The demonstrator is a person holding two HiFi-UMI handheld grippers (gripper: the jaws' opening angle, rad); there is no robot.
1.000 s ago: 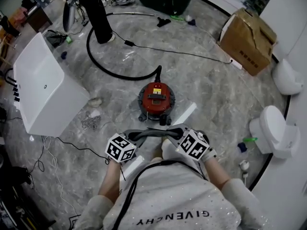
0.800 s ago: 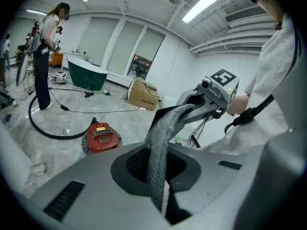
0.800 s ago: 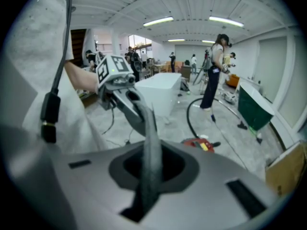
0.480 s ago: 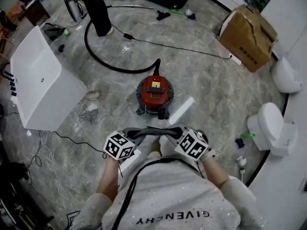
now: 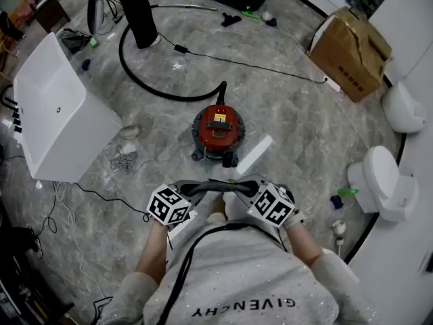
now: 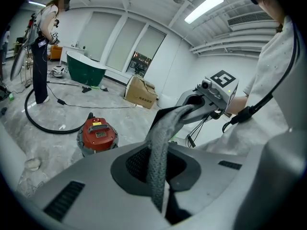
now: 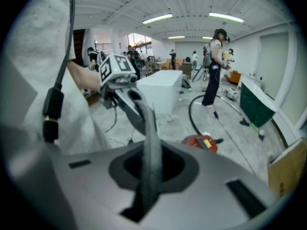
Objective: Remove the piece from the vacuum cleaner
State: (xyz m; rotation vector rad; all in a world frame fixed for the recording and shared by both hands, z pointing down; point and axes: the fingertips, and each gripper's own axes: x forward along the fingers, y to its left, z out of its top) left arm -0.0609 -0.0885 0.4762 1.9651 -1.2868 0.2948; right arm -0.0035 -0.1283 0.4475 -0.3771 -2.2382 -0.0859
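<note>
The red canister vacuum cleaner [image 5: 218,133] stands on the marble floor ahead of me, its black hose [image 5: 145,80] curving off to the far left. It also shows in the left gripper view [image 6: 98,135] and the right gripper view [image 7: 204,143]. A narrow grey mesh piece [image 5: 213,187] is stretched between my two grippers, close to my chest and well short of the vacuum. My left gripper [image 5: 186,191] is shut on one end [image 6: 156,171]. My right gripper [image 5: 242,185] is shut on the other end [image 7: 148,171]. The two grippers face each other.
A big white tub-like box [image 5: 57,124] lies at the left with cables [image 5: 95,195] on the floor by it. A white plank [image 5: 254,154] lies right of the vacuum. A cardboard box [image 5: 352,53] and white toilets [image 5: 382,181] stand at the right. A person [image 5: 135,12] stands far off.
The vacuum and floor have slid slightly up and away in the head view. Both grippers keep the same pose with the grey piece stretched between them.
</note>
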